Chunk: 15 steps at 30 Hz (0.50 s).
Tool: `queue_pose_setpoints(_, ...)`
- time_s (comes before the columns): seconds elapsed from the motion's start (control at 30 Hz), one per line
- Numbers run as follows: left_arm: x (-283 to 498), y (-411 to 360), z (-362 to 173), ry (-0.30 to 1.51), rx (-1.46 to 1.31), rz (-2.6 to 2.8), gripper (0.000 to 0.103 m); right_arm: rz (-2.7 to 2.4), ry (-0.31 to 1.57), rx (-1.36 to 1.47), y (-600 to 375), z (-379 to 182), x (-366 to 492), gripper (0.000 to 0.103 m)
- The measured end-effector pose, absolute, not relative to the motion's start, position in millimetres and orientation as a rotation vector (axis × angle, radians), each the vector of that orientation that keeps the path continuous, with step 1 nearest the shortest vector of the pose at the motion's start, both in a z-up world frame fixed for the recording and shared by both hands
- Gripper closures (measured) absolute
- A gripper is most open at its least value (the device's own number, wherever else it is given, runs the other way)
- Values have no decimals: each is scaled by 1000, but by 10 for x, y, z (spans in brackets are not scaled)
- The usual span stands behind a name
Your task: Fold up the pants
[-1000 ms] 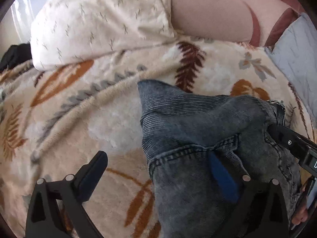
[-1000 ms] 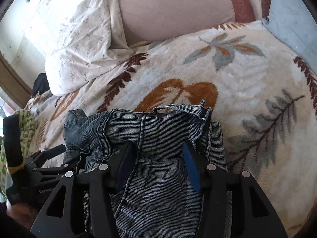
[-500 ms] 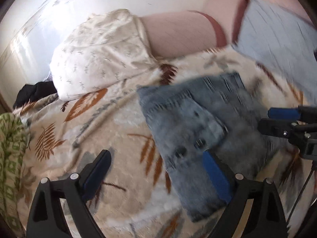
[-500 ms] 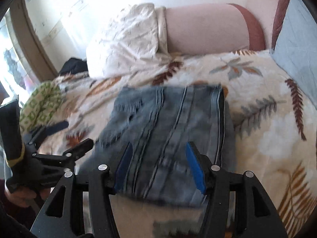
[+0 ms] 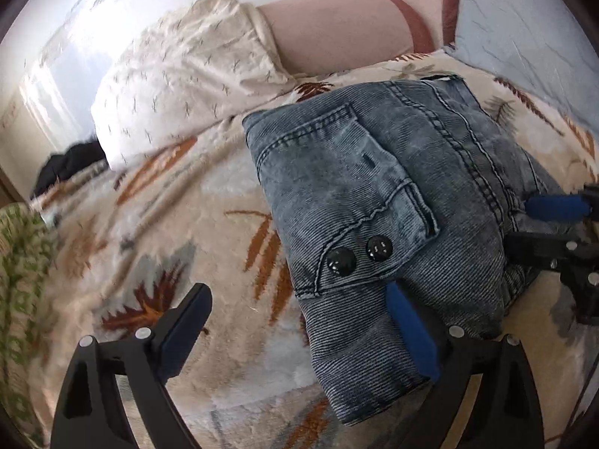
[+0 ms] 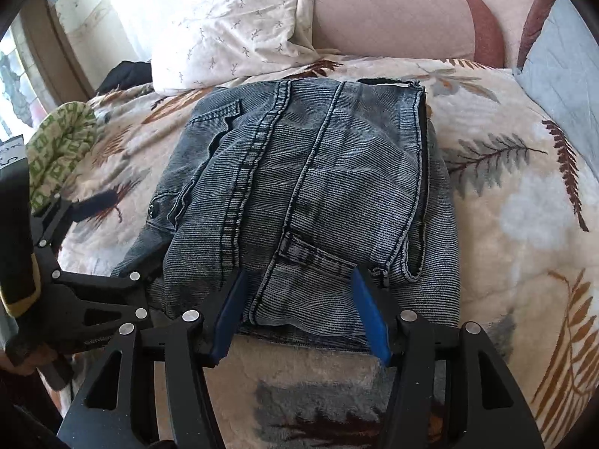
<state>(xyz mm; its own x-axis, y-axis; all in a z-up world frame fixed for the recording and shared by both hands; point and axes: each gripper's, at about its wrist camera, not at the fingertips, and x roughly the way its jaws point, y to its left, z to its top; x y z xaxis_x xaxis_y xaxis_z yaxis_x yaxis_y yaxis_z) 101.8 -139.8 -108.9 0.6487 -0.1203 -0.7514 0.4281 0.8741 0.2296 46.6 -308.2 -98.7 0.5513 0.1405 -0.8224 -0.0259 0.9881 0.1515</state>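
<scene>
A leaf-patterned blanket (image 6: pixel 505 194) filled most of both views, with a white pillow (image 5: pixel 179 75) at upper left and a pink bolster (image 6: pixel 389 18) along the top. The folded denim pants (image 6: pixel 310 187) lay on the blanket at centre frame in the right wrist view and right of centre in the left wrist view, two black buttons (image 5: pixel 359 256) facing up. The right gripper (image 6: pixel 299 310) stood at the bottom of its frame, jaws spread apart and holding nothing, the pants' near edge lying just between and beyond the blue pads. The left gripper (image 5: pixel 295 321) was likewise released, its right pad over the pants' near corner, its left pad above bare blanket. Half a second earlier both views showed the bundle smaller, blurred and farther off; a second earlier, both sets of jaws sat close over the denim.
</scene>
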Motion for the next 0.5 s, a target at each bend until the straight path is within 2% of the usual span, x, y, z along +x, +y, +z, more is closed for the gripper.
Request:
queue_pose_setpoints(0.2,1085,-1155,-1002,889,209,-325,1,132,995,158,-3154,-911,469,46)
queue_pose_setpoints(0.3,1051,-971,-850,882,104,-309,1,178,1031,286,-3340,-782,495,45)
queue_pose_setpoints(0.33,1034,-924,-788,863,89,-304,1,191,1016,343,-3428,-716,483,43)
queue_pose_setpoints(0.43,1048,-753,-599,823,16,-285,1,175,921,507,-3791,-530,425,25)
queue_pose_setpoints(0.5,1129,-665,-529,833,-38,-268,1,123,904,579,-3994,-526,417,24)
